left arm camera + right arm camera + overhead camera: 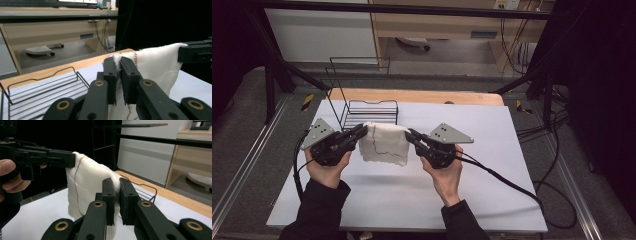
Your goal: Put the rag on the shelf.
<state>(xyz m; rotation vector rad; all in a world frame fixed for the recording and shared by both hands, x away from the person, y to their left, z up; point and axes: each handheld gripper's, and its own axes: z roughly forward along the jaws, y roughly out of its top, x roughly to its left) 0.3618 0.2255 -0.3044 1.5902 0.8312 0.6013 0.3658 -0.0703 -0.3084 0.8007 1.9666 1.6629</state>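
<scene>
A white knitted cloth with a thin dark stitched line hangs above the white table, stretched between both grippers. My left gripper is shut on the cloth's upper left corner; in the left gripper view the cloth is pinched between its jaws. My right gripper is shut on the upper right corner; in the right gripper view the cloth runs from its jaws across to the other gripper. The cloth's lower edge hangs free above the table.
A black wire rack stands on the table just behind the cloth, also seen low at left as the rack. The white tabletop spreads in front and to the right. Cables trail off the right edge.
</scene>
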